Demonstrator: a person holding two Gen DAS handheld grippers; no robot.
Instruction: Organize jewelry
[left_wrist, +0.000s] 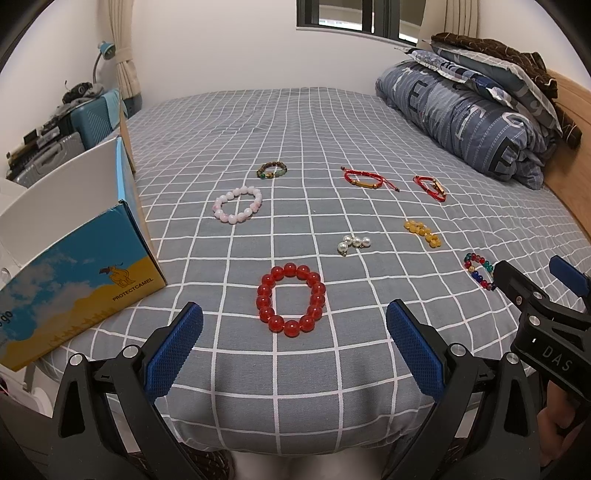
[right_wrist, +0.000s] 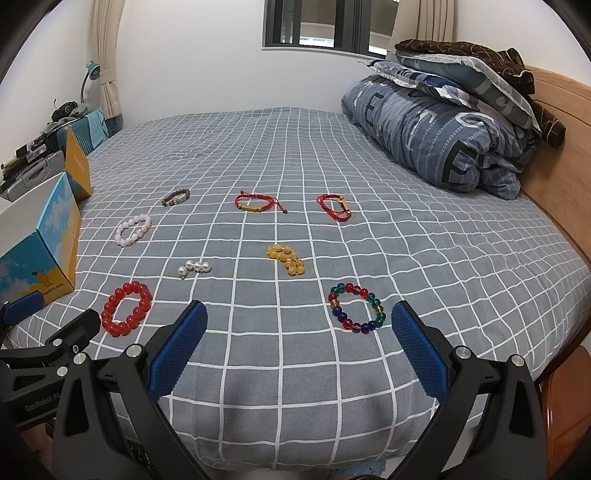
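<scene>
Left gripper (left_wrist: 294, 341): jaws spread wide, holding nothing, low over the near edge of the bed (left_wrist: 295, 369); its blue pads (left_wrist: 173, 347) flank bare checked sheet.
Right gripper (right_wrist: 299, 341): likewise wide apart and empty, hovering at the bed's near edge, to the right of the left tool.
Red bead bracelet (left_wrist: 291, 300): lies flat on the sheet just ahead of the left gripper, centred between its fingers but not touched; from the right wrist it sits ahead and to the left (right_wrist: 127, 308).
Multicolour bead bracelet (right_wrist: 357, 308): just ahead of the right gripper, nearer its right finger, apart from both pads.
Blue and yellow box (left_wrist: 74, 280): open, to the left of the left gripper, at the bed's left edge.
Pearl piece (left_wrist: 353, 243): a short clump of white beads, further ahead, slightly right of the left tool.
Yellow bead bracelet (right_wrist: 286, 259): bunched up, ahead of the right gripper, near centre.
Pink bead bracelet (left_wrist: 238, 209): open ring, ahead and left of the left gripper.
Brown-green bead bracelet (left_wrist: 272, 170): beyond the pink one.
Red cord bracelets: two, far ahead, one with a long gold bar (right_wrist: 256, 204), one to its right (right_wrist: 334, 207), well apart.
Folded quilt (right_wrist: 436, 136): far right, against the wooden headboard (right_wrist: 554, 122).
</scene>
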